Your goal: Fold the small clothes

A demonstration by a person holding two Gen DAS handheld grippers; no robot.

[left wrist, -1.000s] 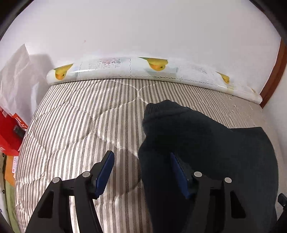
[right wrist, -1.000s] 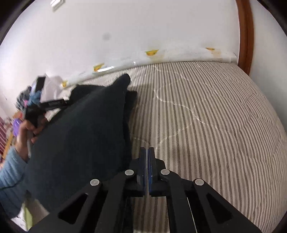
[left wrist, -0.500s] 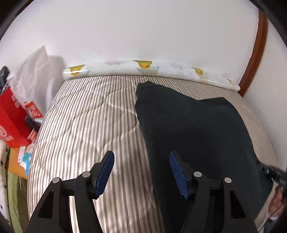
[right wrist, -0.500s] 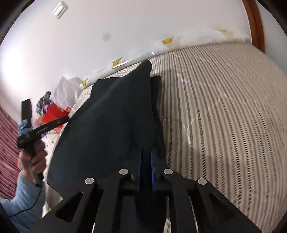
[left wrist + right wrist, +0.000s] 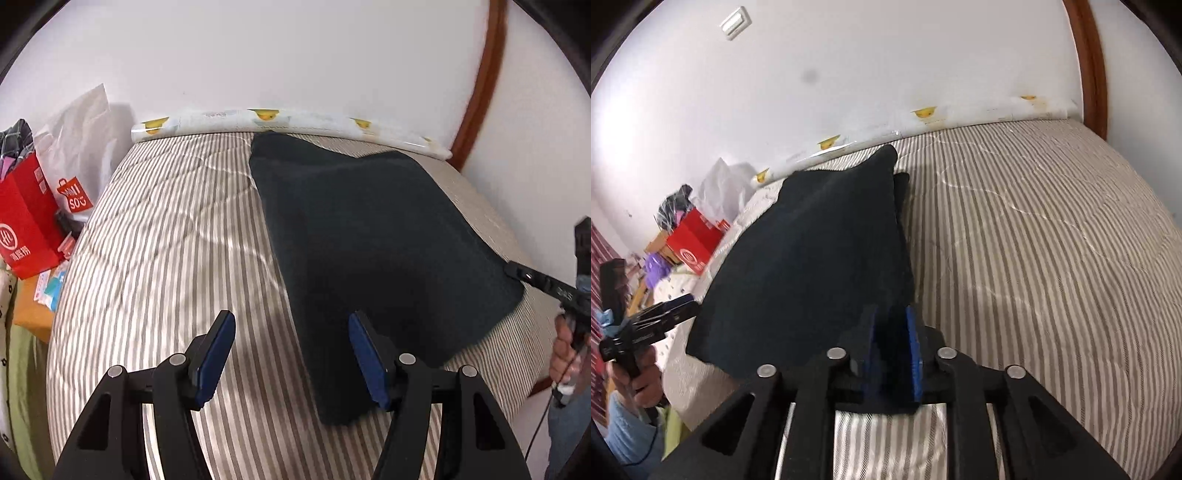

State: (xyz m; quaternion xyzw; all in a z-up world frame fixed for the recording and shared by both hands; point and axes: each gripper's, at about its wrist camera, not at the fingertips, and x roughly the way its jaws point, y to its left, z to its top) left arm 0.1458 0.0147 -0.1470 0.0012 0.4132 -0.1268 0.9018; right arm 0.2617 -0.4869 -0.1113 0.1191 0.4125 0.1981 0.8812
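Note:
A dark navy garment (image 5: 369, 236) lies spread on the striped bed (image 5: 166, 240). My left gripper (image 5: 291, 354) is open and empty, its right finger at the garment's near left edge. In the right wrist view my right gripper (image 5: 892, 354) is shut on the near corner of the dark garment (image 5: 812, 251), with cloth between the blue pads. The right gripper also shows in the left wrist view (image 5: 517, 273) at the garment's right corner. The left gripper shows in the right wrist view (image 5: 683, 306) by the garment's left edge.
A white wall and a roll with yellow prints (image 5: 280, 122) run along the bed's far edge. Red and white shopping bags (image 5: 26, 221) stand left of the bed. A brown door frame (image 5: 480, 85) is at the right.
The left gripper pulled back and up, staying open, so more of the bed shows. The right gripper's pads now hold a thicker bunch of cloth, and the garment lies flatter and wider.

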